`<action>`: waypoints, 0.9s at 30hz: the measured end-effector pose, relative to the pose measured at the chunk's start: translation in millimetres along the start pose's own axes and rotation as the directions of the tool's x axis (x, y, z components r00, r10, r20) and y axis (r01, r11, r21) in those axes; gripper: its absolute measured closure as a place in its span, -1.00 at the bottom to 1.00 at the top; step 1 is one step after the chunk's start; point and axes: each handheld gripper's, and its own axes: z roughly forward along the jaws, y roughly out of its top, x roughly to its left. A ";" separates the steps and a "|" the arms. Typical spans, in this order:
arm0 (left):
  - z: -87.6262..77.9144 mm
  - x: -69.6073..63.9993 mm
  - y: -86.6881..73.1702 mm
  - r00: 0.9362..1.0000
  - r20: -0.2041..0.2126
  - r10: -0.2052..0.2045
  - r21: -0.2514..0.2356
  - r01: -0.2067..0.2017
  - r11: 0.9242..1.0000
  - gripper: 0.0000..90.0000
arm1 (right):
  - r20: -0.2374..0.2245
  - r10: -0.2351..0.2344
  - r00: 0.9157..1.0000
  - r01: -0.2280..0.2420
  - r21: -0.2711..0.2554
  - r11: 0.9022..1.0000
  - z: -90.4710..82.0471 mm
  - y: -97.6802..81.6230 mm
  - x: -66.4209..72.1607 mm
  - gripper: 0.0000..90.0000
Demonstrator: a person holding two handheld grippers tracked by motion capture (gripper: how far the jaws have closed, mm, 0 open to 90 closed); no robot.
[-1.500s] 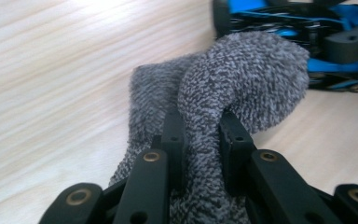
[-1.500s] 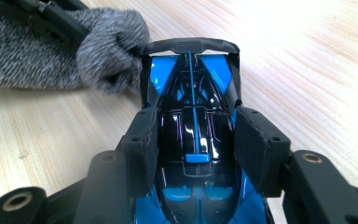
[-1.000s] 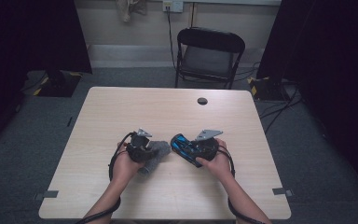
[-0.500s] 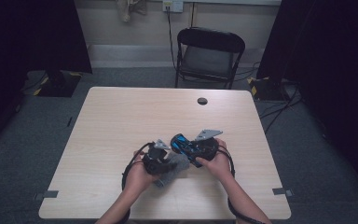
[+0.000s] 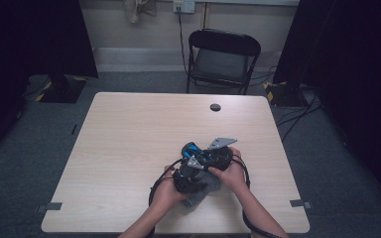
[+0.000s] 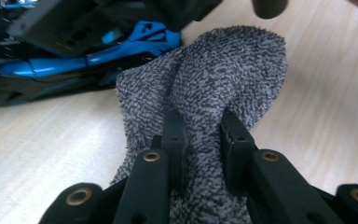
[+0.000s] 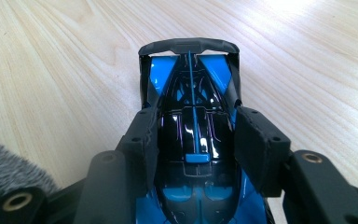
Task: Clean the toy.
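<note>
Dark curtains are hanging around the room, and a black folding chair (image 5: 222, 62) is standing at 12 o'clock behind a light wooden table (image 5: 129, 148). On this table, a small black disc (image 5: 215, 107) is lying near the far edge, well apart from the hands.

Near the front edge, toward 5 o'clock from the table's middle, the person is holding both grippers close together. The right gripper (image 7: 193, 135) is gripping a blue and black toy car (image 7: 191, 116) by its two sides; its pads are pressing on the body, and the car's rear wing is pointing away from the camera, toward 12 o'clock in the right gripper view. In the high view the car (image 5: 194, 150) is showing at 10 o'clock from the right hand (image 5: 230, 171).

The left gripper (image 6: 201, 135) is pinching a fold of a grey terry cloth (image 6: 214, 79) between its narrow jaws. The cloth is touching the car's side (image 6: 74, 65), which is lying at 10 o'clock from it in the left gripper view.
</note>
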 end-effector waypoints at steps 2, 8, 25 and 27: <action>-0.3 3.6 0.9 1.000 -0.002 -0.014 -0.004 0.014 1.000 0.67 | 0.001 0.000 1.000 0.000 -0.001 1.000 0.0 -0.1 0.0 0.13; -5.9 19.4 0.1 0.999 -0.032 -0.041 -0.010 0.040 0.999 0.67 | -0.001 0.000 1.000 0.000 -0.003 1.000 0.2 -0.3 -0.1 0.13; -22.3 50.1 -8.9 0.988 -0.104 -0.112 -0.031 0.110 0.993 0.67 | -0.002 0.003 1.000 -0.003 -0.006 1.000 0.2 -0.6 -0.4 0.13; -23.4 52.3 -9.2 0.987 -0.110 -0.114 -0.029 0.112 0.993 0.67 | -0.003 0.004 1.000 -0.004 -0.006 1.000 0.1 -0.6 -0.5 0.13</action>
